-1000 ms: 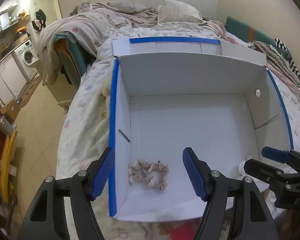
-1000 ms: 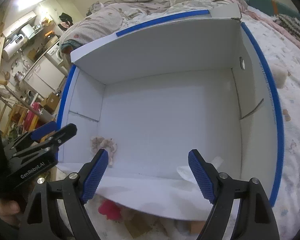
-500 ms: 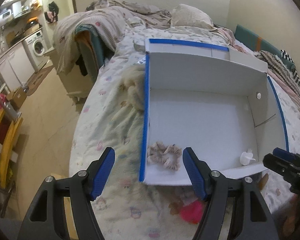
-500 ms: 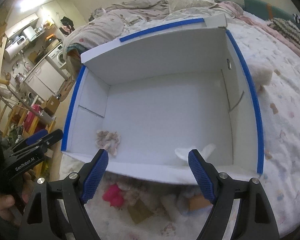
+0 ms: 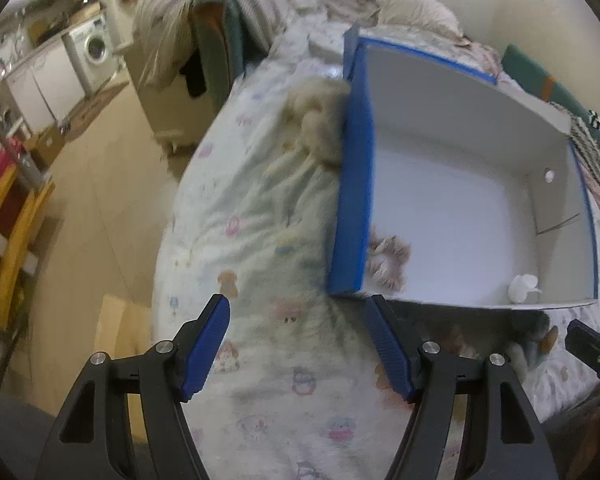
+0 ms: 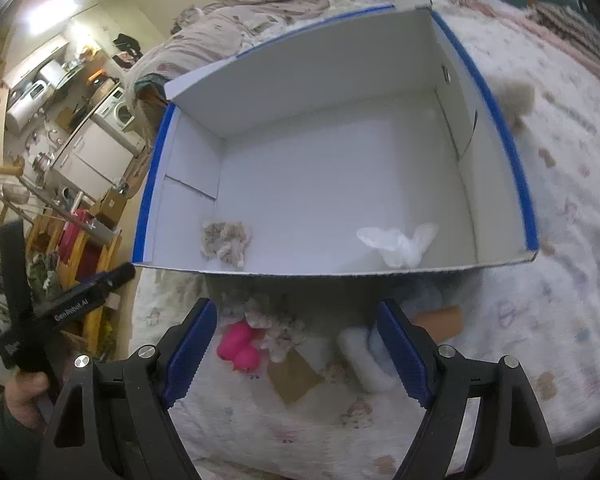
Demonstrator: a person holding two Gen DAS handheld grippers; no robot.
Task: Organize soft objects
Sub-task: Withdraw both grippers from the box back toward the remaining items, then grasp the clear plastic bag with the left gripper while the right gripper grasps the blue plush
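Both tongs empty, soft things half in the box and half in its shadow

Plainly, the left gripper (image 5: pixel 298 346) hangs released over the patterned white bedspread (image 5: pixel 260 208), nothing between its blue ribbed pads. The right gripper (image 6: pixel 296 354) is released too, its jaws wide and empty above a heap of small items.

On the bed stands the white cardboard box with blue-taped edges (image 6: pixel 512 148). Inside it, near the front wall, lie a pinkish-beige fabric scrunchie (image 6: pixel 226 242) towards the left corner and a crumpled white soft piece (image 6: pixel 400 244) towards the right. In the left wrist view the box's blue side wall (image 5: pixel 354 184) hides part of the scrunchie (image 5: pixel 388 260).

Just outside the front wall, in shadow, sit a bright pink rounded toy (image 6: pixel 240 346), a pale patterned scrap of cloth (image 6: pixel 278 332) touching it, a white fluffy roll (image 6: pixel 364 358) and brown cardboard pieces (image 6: pixel 294 376); what the bluish thing behind the roll is cannot be made out. A beige fluffy object (image 5: pixel 320 120) lies against the box's outer left side, blurred. Another fluffy beige lump (image 6: pixel 518 98) sits beside the right wall, partly cut off by it.

A hand (image 6: pixel 26 394) grips the left gripper's handle at the right wrist view's edge.
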